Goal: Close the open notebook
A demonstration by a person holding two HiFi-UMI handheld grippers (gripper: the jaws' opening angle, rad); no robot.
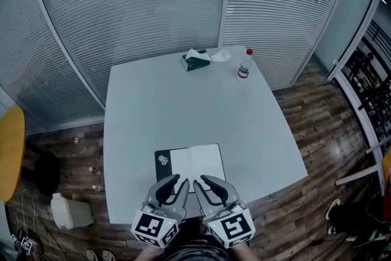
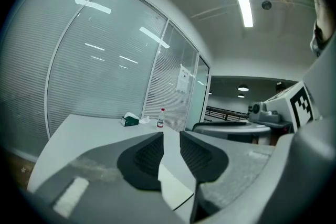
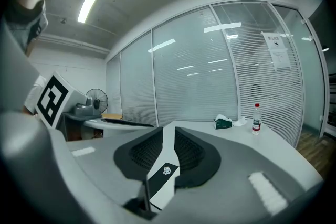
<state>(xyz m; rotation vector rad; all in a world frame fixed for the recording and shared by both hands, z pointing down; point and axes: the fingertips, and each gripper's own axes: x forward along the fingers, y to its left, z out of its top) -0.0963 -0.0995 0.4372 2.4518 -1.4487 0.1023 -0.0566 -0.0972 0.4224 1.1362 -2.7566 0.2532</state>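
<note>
Head view, with both gripper views. An open notebook (image 1: pixel 197 162) lies flat near the front edge of a white table (image 1: pixel 183 101). Its white page faces up, and a black cover (image 1: pixel 162 166) with a small white emblem shows at the notebook's left.

The left gripper (image 1: pixel 181 180) and right gripper (image 1: pixel 203 180) sit side by side over the notebook's near edge, tips pointing away from the person. Whether either one touches the paper cannot be told.

In the left gripper view, the left gripper (image 2: pixel 171 136) has its two ribbed pads (image 2: pixel 149 153) parallel with a narrow gap between them. Nothing is clamped. The table top shows through the gap, and a corner of the notebook (image 2: pixel 176 189) lies below it.

In the right gripper view, the right gripper (image 3: pixel 169 131) likewise has its jaws only slightly parted and grips nothing. The notebook (image 3: pixel 163 178) lies beneath the gap, black cover and emblem nearest the camera.

At the far edge of the table, well apart from the notebook, stand a green tissue box (image 1: pixel 197 60), a crumpled tissue (image 1: pixel 221 56) just beside it, and a clear bottle with a red cap (image 1: pixel 245 65). The tissue box (image 2: pixel 129 120) (image 3: pixel 224 123) and bottle (image 2: pixel 160 118) (image 3: pixel 256 118) also show in both gripper views, before a glass wall with blinds (image 1: pixel 134 3).
</note>
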